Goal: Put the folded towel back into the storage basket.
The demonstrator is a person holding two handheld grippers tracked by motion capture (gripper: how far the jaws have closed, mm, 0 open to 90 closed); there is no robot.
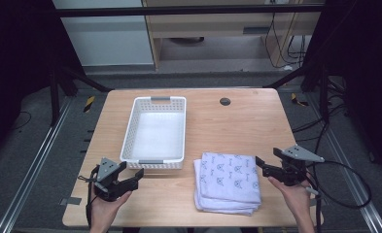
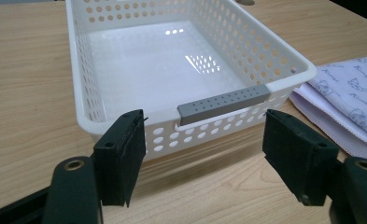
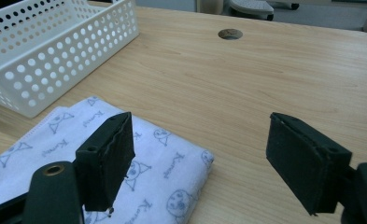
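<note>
A white perforated basket [image 1: 131, 127] with grey handles stands empty on the wooden table, left of centre. A folded stack of pale printed cloths [image 1: 227, 182] lies to its right, near the front edge. My left gripper [image 1: 132, 171] hovers open at the front left, just short of the basket's near grey handle [image 2: 223, 103]. My right gripper [image 1: 267, 160] is open at the front right, beside the cloth stack's right edge. In the right gripper view the cloth [image 3: 172, 163] lies under the left jaw, with nothing between the jaws.
A round cable hole [image 1: 225, 101] sits at the table's back right. The table's front edge runs just below the cloths. Black cables trail off the right side.
</note>
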